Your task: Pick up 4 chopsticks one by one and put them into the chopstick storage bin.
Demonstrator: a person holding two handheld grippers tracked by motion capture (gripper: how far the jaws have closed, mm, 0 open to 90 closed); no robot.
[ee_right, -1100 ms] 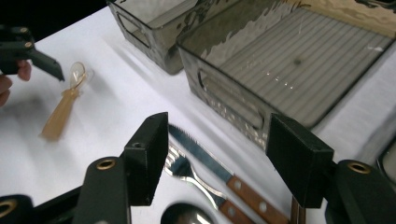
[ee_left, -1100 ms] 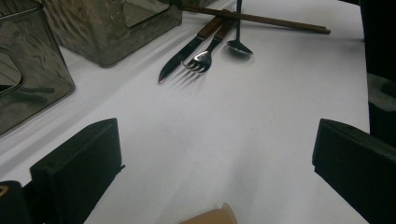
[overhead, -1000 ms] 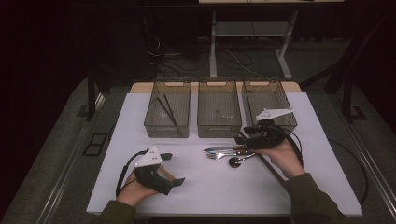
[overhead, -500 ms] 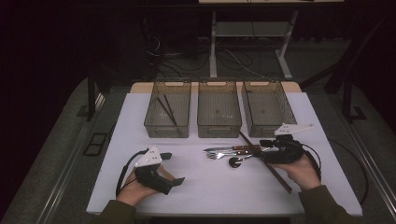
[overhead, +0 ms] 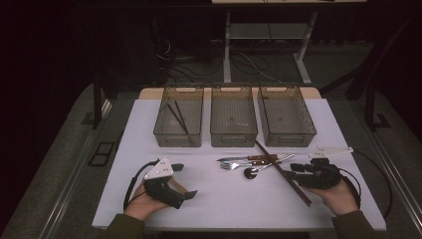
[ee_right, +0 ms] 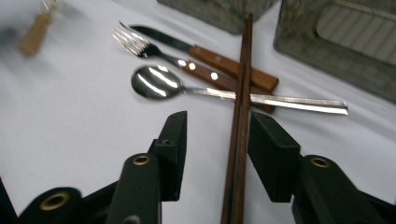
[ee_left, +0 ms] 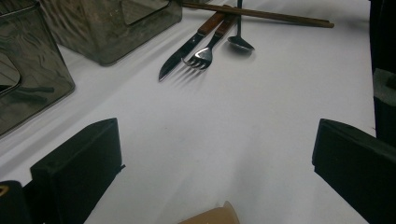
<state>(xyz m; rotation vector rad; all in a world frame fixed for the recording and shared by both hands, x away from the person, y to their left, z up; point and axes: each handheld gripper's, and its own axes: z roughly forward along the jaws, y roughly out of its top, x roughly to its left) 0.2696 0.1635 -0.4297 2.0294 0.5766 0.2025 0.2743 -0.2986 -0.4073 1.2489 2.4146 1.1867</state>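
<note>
Right gripper (overhead: 293, 171) has pulled back from the bins toward the person and now sits low at the chopsticks (overhead: 282, 172), jaws part-open either side of the pair, not clamped yet. The chopsticks lie diagonally across the spoon (overhead: 255, 171) handle, far end at the right bin (overhead: 308, 124). Left gripper (overhead: 185, 180) hasn't moved, jaws wide and empty, so the chopstick pick looks next.
</note>
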